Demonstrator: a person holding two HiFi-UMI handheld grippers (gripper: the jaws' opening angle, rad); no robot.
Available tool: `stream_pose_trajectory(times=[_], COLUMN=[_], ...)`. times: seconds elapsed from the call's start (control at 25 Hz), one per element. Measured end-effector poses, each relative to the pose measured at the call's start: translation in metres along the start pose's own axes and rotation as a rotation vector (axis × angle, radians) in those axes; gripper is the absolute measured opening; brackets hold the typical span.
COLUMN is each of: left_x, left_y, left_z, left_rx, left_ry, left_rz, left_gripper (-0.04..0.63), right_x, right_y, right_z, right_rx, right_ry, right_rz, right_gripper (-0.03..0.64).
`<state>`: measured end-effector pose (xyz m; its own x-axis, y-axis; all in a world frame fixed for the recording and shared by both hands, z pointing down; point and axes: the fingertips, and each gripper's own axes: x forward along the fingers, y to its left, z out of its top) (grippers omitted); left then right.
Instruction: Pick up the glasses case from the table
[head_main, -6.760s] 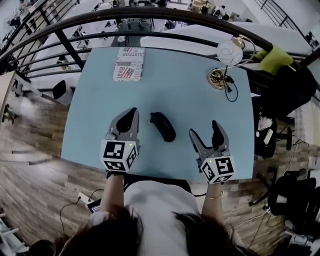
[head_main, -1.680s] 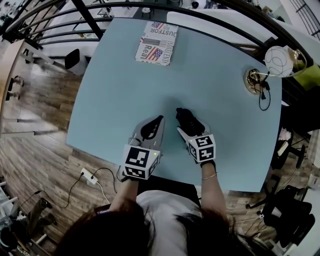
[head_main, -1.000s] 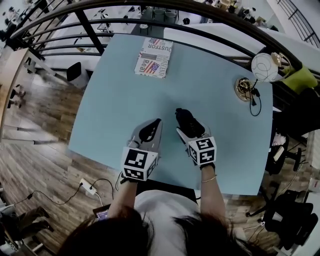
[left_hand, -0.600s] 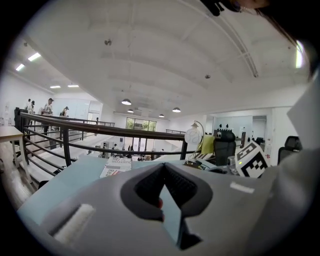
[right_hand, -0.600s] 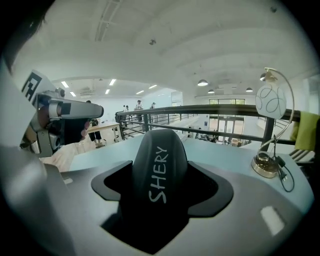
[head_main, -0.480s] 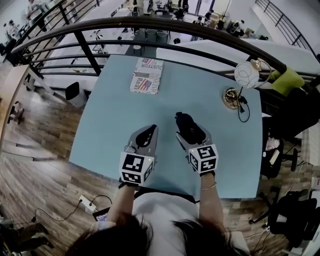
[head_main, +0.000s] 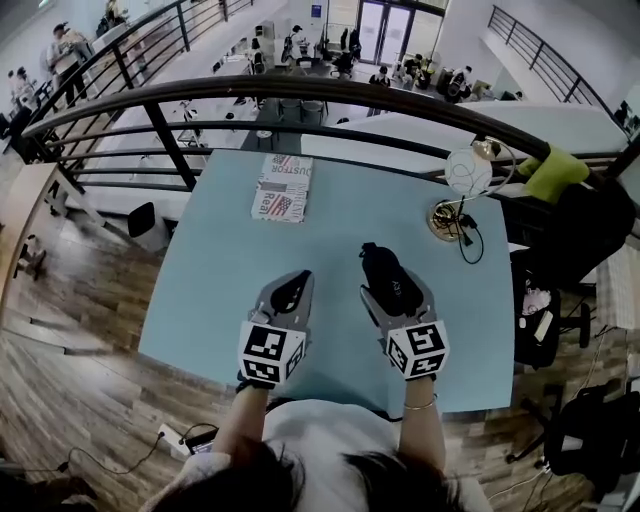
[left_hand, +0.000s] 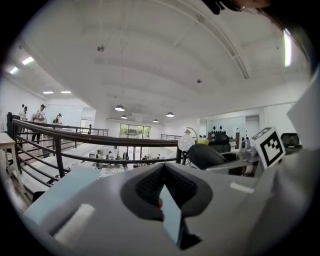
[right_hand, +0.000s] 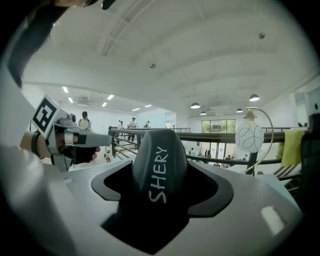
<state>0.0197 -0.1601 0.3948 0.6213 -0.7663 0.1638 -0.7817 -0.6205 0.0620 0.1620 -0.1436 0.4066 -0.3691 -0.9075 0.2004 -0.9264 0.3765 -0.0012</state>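
Note:
The black glasses case is held above the light blue table, clamped between the jaws of my right gripper. In the right gripper view the case fills the gap between the jaws and shows white lettering; the gripper is shut on it. My left gripper hovers to the left of the case with its jaws together and nothing in them. In the left gripper view its tips meet, and the case shows to the right in the other gripper.
A magazine lies at the table's far left. A desk lamp with a round white shade stands at the far right, its cable beside it. A black railing runs behind the table. A dark chair stands to the right.
My right gripper has risen with the glasses case, lifting it off the table. The left gripper has risen a little too, still shut.

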Motion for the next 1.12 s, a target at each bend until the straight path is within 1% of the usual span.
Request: stream_pose_trajectory(times=[0.2,0.48,0.8,1.12], left_x=[0.002,-0.002,-0.005,0.0], left_y=[-0.007,-0.005,-0.006,-0.006], left_z=[0.005,0.006,0.004,0.001], left_rx=[0.007,-0.006,-0.017,-0.026], left_ry=[-0.008,-0.014,-0.008,-0.001], left_rz=[-0.015,-0.023,-0.024,-0.024], left_gripper=[0.055,0.055,0.055,0.055], right_x=[-0.026,-0.057,-0.075,-0.065], right_y=[-0.007,-0.013,-0.02,-0.026], right_z=[0.021,0.033,0.037,0.028], right_rx=[-0.019,0.008,0.005,0.031], right_ry=[-0.058,-0.146,-0.162,-0.157], right_rz=[-0.035,-0.09,-0.132,-0.123], right_gripper=[0.341,0.341,0.341,0.341])
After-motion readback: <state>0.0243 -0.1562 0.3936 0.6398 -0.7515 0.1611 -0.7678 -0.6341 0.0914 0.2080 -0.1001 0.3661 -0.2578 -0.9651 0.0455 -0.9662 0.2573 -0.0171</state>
